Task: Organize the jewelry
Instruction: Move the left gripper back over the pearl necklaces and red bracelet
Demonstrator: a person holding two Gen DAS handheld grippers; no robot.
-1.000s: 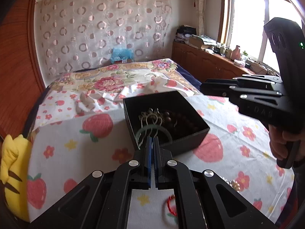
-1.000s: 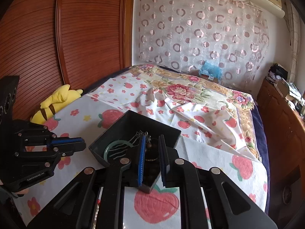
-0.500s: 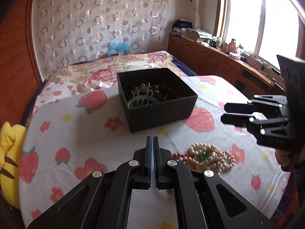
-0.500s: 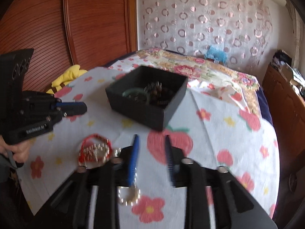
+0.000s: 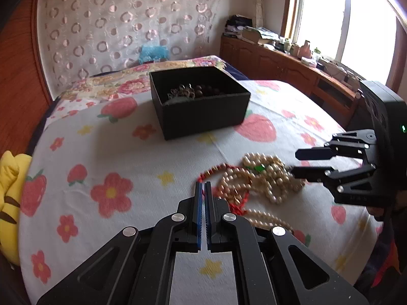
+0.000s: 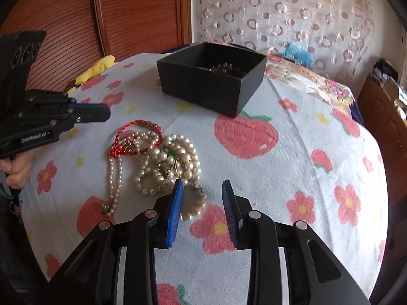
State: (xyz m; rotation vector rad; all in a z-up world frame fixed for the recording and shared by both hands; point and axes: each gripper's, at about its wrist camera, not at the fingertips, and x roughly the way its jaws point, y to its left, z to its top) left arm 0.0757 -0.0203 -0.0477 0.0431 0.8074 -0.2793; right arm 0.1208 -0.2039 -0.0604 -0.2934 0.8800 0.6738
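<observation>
On strawberry sheet (image 6: 292,117): pearl/red-cord jewelry pile (image 6: 157,160) near black box (image 6: 211,81). Right gripper (image 6: 202,190) jaws spread wide at pile's edge; left gripper (image 5: 203,190) jaws closed, nothing visibly held.

Jewelry heap in front, box behind

On the bedsheet (image 6: 292,106): heap of pearl necklaces (image 6: 162,162) near the front edge, with a cord bracelet (image 6: 132,137) lying on its far left side. Behind the heap, well apart, an open box (image 6: 211,84) holding more jewelry (image 6: 225,68). Beyond the box, a floral quilt (image 6: 310,76). At the bed's left edge, a plush toy (image 5: 9,178). Along the right wall, a low cabinet (image 5: 279,63) under the window (image 5: 356,20).
</observation>
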